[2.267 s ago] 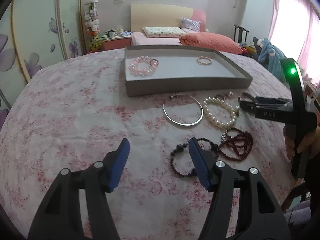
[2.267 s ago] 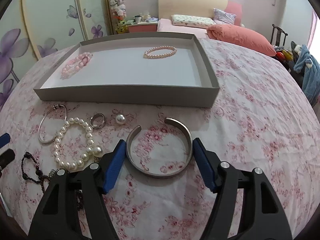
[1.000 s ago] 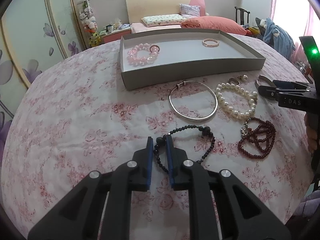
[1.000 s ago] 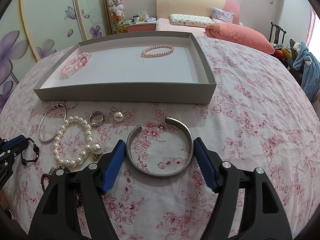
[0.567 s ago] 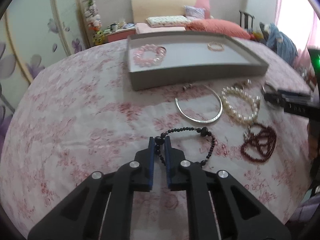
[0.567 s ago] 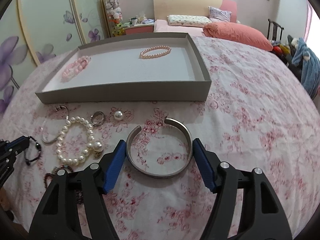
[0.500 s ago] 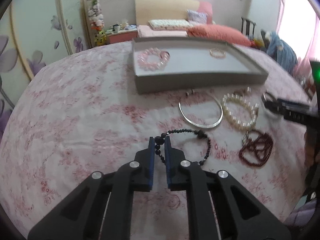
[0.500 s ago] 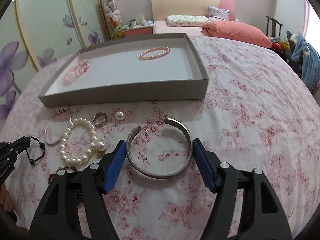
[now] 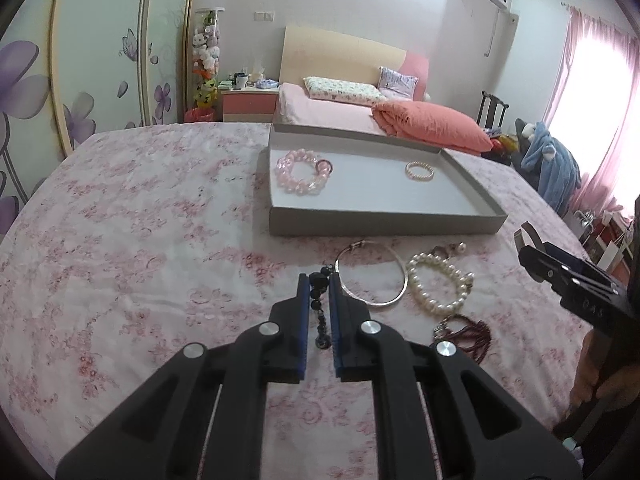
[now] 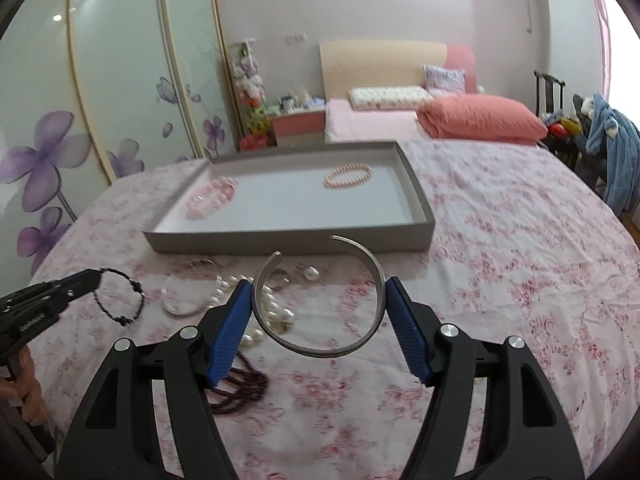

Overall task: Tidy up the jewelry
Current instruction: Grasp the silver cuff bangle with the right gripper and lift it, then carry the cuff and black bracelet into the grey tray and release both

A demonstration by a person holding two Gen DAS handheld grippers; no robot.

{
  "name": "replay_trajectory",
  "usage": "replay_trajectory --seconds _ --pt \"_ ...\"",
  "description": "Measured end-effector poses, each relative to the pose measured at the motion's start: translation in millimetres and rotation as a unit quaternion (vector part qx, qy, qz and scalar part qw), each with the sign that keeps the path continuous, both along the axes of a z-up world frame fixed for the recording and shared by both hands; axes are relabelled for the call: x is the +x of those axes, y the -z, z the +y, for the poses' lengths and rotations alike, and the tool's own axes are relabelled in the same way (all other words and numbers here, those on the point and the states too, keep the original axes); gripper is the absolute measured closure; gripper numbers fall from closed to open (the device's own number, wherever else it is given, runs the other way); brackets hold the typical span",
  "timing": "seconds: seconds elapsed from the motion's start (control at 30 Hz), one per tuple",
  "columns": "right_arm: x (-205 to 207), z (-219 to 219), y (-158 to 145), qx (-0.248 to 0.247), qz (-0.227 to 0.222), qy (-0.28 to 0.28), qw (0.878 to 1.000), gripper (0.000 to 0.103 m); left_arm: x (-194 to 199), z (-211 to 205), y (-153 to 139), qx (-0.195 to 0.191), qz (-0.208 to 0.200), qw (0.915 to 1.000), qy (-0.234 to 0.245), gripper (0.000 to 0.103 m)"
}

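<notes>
My left gripper is shut on a black bead bracelet and holds it above the bedspread; it hangs from the gripper in the right wrist view. My right gripper is shut on an open silver cuff bangle, lifted off the bed. The grey tray lies ahead with a pink bead bracelet and a small pink pearl bracelet inside. On the bedspread lie a thin silver hoop, a white pearl bracelet and a dark red bead strand.
A small ring and a loose pearl lie near the tray's front wall. The floral bedspread stretches left of the tray. A second bed with an orange pillow, a nightstand and a chair with clothes stand beyond.
My left gripper has lifted the black bracelet off the bedspread toward the tray. My right gripper has closed on the silver cuff and raised it.
</notes>
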State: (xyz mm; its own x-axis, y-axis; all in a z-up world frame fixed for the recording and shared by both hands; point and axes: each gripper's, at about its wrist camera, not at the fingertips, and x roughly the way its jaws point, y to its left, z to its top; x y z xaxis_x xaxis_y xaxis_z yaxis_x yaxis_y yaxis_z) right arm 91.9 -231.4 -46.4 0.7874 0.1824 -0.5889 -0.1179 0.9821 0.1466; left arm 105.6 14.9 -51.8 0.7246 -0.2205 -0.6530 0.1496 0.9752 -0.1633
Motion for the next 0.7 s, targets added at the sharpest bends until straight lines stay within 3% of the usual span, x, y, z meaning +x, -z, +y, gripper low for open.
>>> replay_trajectory --seconds 0.23,0.7 --pt "-19 16 -19 -0.015 -0.070 -0.009 0.997 0.035 -5 -11 -12 -0.007 -0.030 0.9995 -0.007 0.093" --pt "-46 24 -55 -0.031 -0.186 0.016 0.982 0.035 -18 -31 -50 0.035 -0.118 0.9915 -0.042 0.093"
